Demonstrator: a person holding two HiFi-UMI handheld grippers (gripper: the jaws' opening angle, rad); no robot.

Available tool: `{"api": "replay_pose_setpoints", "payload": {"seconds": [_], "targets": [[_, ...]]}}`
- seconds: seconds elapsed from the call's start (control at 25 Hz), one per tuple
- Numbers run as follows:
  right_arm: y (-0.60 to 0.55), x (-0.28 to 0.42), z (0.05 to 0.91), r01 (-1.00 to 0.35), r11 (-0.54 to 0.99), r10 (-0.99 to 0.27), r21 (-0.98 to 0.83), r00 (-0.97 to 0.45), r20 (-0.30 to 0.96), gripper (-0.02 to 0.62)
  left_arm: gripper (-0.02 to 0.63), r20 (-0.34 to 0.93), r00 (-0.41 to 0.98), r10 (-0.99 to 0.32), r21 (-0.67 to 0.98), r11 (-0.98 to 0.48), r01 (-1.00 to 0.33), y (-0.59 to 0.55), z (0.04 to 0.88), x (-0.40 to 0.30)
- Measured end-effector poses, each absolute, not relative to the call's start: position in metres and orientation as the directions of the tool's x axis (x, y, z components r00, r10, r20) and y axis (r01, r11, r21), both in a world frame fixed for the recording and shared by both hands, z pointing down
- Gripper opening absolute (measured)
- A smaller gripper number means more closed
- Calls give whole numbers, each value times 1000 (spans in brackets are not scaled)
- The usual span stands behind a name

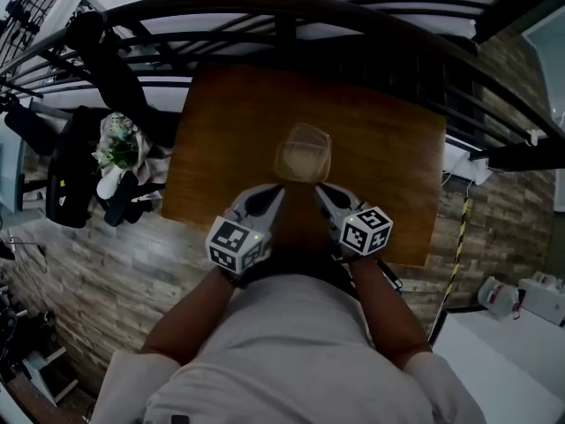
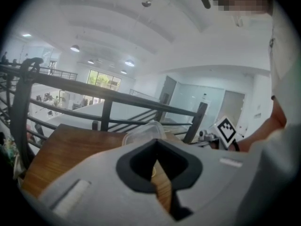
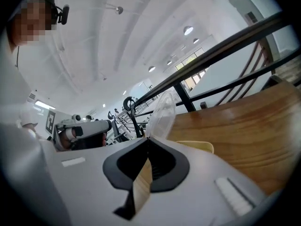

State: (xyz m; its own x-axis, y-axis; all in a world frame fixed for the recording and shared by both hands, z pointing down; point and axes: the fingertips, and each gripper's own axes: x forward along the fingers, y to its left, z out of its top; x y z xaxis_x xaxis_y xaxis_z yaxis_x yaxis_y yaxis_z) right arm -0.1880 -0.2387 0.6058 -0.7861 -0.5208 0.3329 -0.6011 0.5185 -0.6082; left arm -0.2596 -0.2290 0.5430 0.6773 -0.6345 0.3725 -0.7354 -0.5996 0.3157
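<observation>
Left gripper [image 1: 277, 194]: jaws together, tips against the near rim of the clear container [image 1: 303, 154]. Right gripper [image 1: 320, 190]: jaws pinched on its clear lid [image 3: 164, 111], tilted up. Container sits mid-bench [image 1: 221, 131]. Black railing [image 1: 265, 7] beyond.

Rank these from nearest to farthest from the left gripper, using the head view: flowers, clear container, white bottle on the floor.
1. Clear container: on the table, right at the left gripper tip.
2. Flowers: off the table, to the left.
3. White bottle: far right, on the floor.
</observation>
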Motion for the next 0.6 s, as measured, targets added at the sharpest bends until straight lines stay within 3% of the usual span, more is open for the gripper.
{"api": "replay_pose_setpoints", "payload": {"seconds": [0.6], "targets": [[-189, -213, 510, -645, 644, -571, -412, -763, 302, 6, 3, 269, 731, -628, 281, -674, -683, -190, 485, -281]]}}
